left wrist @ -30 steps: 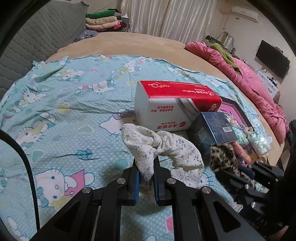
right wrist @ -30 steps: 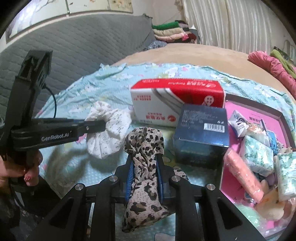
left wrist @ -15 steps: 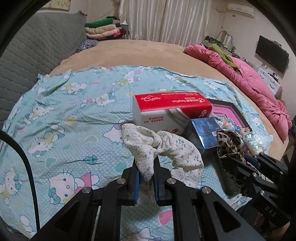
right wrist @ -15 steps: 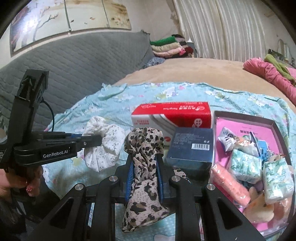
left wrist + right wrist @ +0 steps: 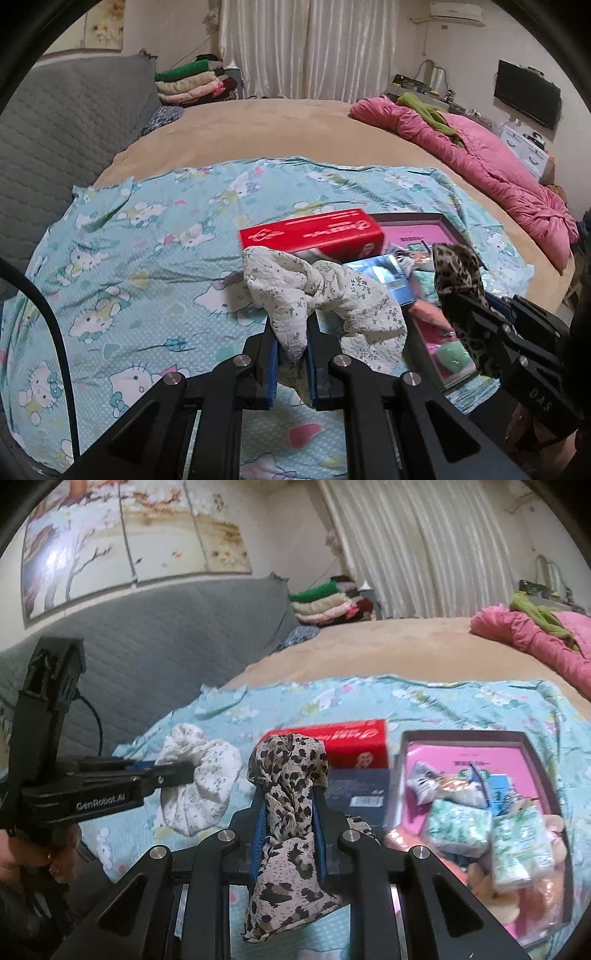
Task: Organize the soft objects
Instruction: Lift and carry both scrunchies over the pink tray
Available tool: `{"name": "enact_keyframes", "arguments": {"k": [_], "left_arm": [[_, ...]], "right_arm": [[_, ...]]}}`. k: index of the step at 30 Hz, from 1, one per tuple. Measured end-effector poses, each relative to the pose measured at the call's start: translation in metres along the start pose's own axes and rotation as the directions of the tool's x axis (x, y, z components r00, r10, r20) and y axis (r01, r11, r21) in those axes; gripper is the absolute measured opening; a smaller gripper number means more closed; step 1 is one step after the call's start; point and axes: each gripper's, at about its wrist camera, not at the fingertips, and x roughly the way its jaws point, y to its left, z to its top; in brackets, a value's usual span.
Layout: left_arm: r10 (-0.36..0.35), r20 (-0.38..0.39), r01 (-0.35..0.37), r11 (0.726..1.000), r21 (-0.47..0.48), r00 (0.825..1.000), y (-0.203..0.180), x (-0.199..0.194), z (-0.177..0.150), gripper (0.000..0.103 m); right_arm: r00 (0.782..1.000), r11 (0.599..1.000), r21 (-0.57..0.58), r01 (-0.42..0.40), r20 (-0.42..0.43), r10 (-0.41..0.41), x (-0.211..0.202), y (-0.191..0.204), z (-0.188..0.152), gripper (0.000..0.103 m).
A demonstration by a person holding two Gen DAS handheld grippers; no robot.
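Observation:
My left gripper (image 5: 291, 332) is shut on a white floral scrunchie (image 5: 325, 295) and holds it above the Hello Kitty blanket (image 5: 129, 258). It also shows in the right wrist view (image 5: 199, 779). My right gripper (image 5: 288, 805) is shut on a leopard-print scrunchie (image 5: 288, 782), lifted above the bed; the scrunchie also shows in the left wrist view (image 5: 458, 273). A pink-lined tray (image 5: 524, 746) with tissue packs and soft items lies at the right.
A red tissue box (image 5: 310, 232) and a dark blue box (image 5: 358, 790) stand on the blanket beside the tray. A pink quilt (image 5: 480, 162) lies at the far right. A grey headboard (image 5: 55, 122) and folded clothes (image 5: 188, 85) are at the back.
Both grippers have risen and pulled back from the boxes and tray, each still holding its scrunchie. The boxes and tray now sit lower and farther in both views.

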Motion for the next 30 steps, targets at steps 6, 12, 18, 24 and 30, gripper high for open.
{"name": "enact_keyframes", "arguments": {"k": [6,12,18,24,30], "left_arm": [[-0.008,0.003,0.008,0.998,0.064,1.0,-0.033,-0.005,0.012,0.012],[-0.039,0.012,0.037,0.993,0.111,0.999,-0.064,-0.008,0.024,0.012],[-0.094,0.005,0.092,0.982,0.164,0.996,-0.099,-0.004,0.035,0.012],[-0.138,-0.014,0.138,0.97,0.202,0.99,-0.132,0.008,0.043,0.012],[-0.156,-0.057,0.165,0.959,0.232,0.986,-0.158,0.032,0.041,0.012]], "right_arm": [[0.997,0.998,0.053,0.033,0.065,-0.037,-0.026,-0.021,0.007,0.022],[0.987,0.991,0.097,0.088,0.125,-0.099,-0.051,-0.045,0.011,0.022],[0.958,0.969,0.168,0.18,0.196,-0.212,-0.082,-0.078,0.014,0.022],[0.933,0.937,0.255,0.238,0.209,-0.294,-0.101,-0.11,0.008,0.022],[0.923,0.923,0.285,0.259,0.208,-0.323,-0.108,-0.121,0.001,0.022]]}}
